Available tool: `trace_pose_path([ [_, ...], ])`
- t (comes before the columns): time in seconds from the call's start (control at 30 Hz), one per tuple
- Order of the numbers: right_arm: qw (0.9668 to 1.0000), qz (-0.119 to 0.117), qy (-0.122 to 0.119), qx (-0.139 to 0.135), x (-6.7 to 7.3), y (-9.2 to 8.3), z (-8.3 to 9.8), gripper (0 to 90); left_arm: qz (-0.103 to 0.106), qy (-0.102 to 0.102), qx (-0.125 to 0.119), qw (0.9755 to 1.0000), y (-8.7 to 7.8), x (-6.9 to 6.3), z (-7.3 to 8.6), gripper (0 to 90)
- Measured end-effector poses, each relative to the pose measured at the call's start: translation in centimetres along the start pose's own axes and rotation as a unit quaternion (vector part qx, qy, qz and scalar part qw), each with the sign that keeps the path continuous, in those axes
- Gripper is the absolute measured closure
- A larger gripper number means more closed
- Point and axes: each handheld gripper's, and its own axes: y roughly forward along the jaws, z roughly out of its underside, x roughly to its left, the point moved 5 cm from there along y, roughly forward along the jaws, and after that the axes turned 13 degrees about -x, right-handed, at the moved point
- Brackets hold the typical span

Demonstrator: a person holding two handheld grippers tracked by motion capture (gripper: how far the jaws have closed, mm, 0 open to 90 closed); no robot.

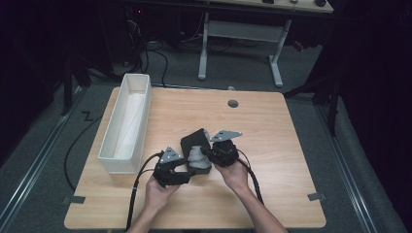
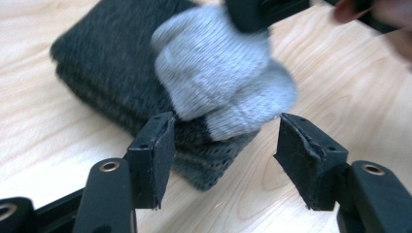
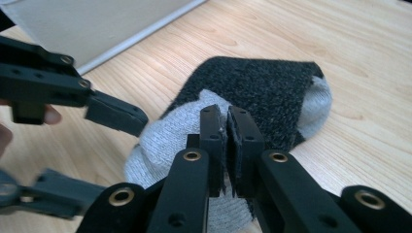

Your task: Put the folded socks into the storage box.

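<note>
Socks [image 2: 214, 82], knitted grey and dark, lie folded on wooden table [image 1: 272, 126].

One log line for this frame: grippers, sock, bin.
left gripper: open, jaws astride sock edge | right gripper: shut, pinching grey sock fabric | sock: folded, on table | white bin: left, untouched

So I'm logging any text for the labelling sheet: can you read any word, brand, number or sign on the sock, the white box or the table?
None: no readable text anywhere.
Sock: plain dark and grey knit, no label or brand in view.
White box: plain walls, no print.
Table: bare wood, no lettering.
</note>
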Motion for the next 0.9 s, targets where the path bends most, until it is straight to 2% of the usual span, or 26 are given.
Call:
trace_pose_path([
  [0.1, 1.0000, -0.004, -0.006, -0.005, 0.5, -0.4, -0.2, 85.2, -0.025, -0.002, 0.003, 0.9997, 0.5, 0.5, 0.7, 39.8],
  [0.23, 0.9998, -0.012, -0.011, -0.009, 1.4, -1.3, 0.1, 84.8, -0.039, -0.003, 0.004, 0.9992, 0.8, 0.8, 1.4, 42.5],
  [0.4, 0.9998, -0.002, -0.015, 0.009, 1.7, -1.6, 2.7, 83.7, -0.050, -0.002, 0.012, 0.9987, 0.8, 1.2, 1.9, 43.3],
  [0.47, 0.9999, 0.002, -0.011, 0.006, 1.6, -1.5, 3.9, 82.2, -0.045, -0.006, 0.015, 0.9988, 0.5, 1.2, 1.9, 42.5],
  [0.57, 0.9999, 0.011, -0.010, -0.003, 1.5, -1.6, 4.7, 79.4, -0.035, -0.017, 0.000, 0.9992, -0.3, 1.1, 1.0, 40.7],
  [0.7, 0.9997, 0.016, -0.018, -0.009, 1.7, -1.4, 4.8, 75.5, -0.035, -0.032, -0.035, 0.9982, -0.8, 0.9, -1.6, 38.9],
  [0.8, 0.9994, 0.019, -0.025, -0.014, 2.0, -1.4, 4.9, 72.3, -0.046, -0.031, -0.045, 0.9975, 0.1, 0.7, -2.5, 37.5],
  [0.9, 0.9994, 0.021, -0.022, -0.020, 2.0, -1.7, 5.3, 68.1, -0.050, -0.028, -0.037, 0.9977, 1.3, 0.5, -2.1, 37.2],
])
